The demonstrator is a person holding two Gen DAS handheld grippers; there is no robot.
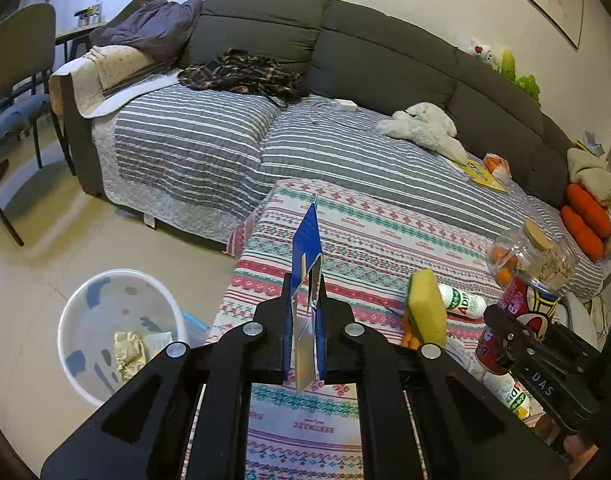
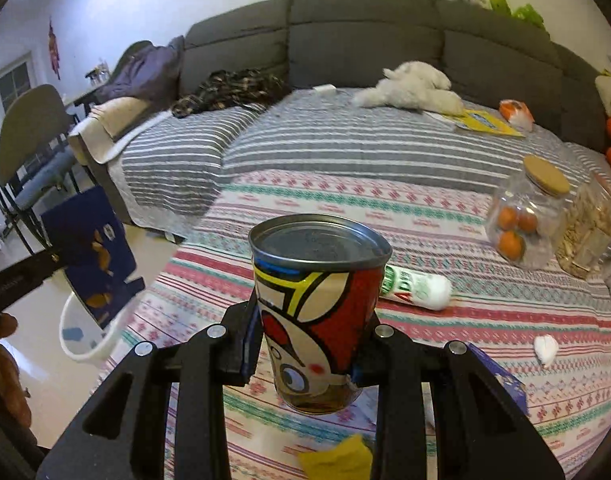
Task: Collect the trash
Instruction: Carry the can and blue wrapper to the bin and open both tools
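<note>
a flattened blue snack wrapper with a silver lining [image 1: 307, 280] stood edge-on, pinched between the narrow jaws of the left gripper [image 1: 305, 300], held above the near edge of the patterned red, teal and white table cloth [image 1: 369, 232]. a red, white and yellow cartoon-printed can with a grey metal top [image 2: 319, 304] sat clamped upright in the right gripper [image 2: 311, 344], lifted over the same cloth. a white round waste bin [image 1: 75, 352] stood on the floor to the left, crumpled paper inside it. on the cloth lay a white tube with green lettering [image 2: 417, 288], a yellow-and-green sponge [image 1: 427, 308] and a clear cork-lidded jar of oranges [image 2: 523, 216]. behind stretched a grey striped sofa cover [image 1: 193, 148].
</note>
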